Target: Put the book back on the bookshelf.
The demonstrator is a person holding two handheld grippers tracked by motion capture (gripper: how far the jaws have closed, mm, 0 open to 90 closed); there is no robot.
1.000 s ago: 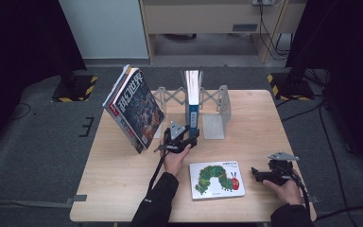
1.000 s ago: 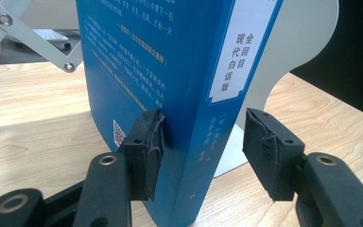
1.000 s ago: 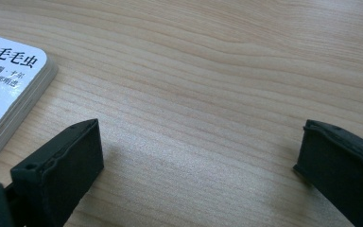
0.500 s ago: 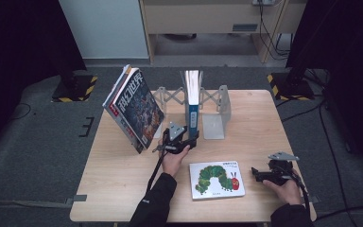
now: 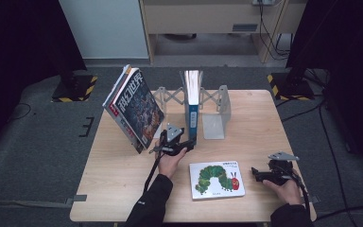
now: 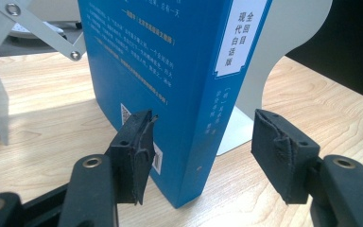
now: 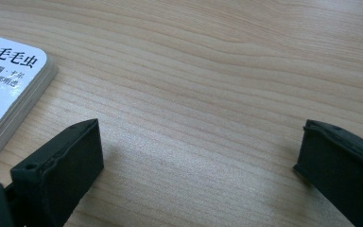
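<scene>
Two jaws of the left hand-held gripper (image 6: 201,161) are spread wide around the lower spine of the upright blue book (image 6: 170,71); one pad sits at its back cover, the other stays apart. The book's top is cut off there. The book is stood on the surface (image 5: 123,189) against a metal bookend (image 5: 215,111). A magazine (image 5: 134,109) leans nearby. The right hand-held gripper (image 7: 194,165) is held open, empty, beside the caterpillar book (image 5: 216,179).

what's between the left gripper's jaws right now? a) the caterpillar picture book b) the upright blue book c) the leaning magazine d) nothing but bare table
b: in the left gripper view the left gripper stands open around the lower corner of the upright blue book, one jaw against its cover and the other apart from the spine.
</scene>
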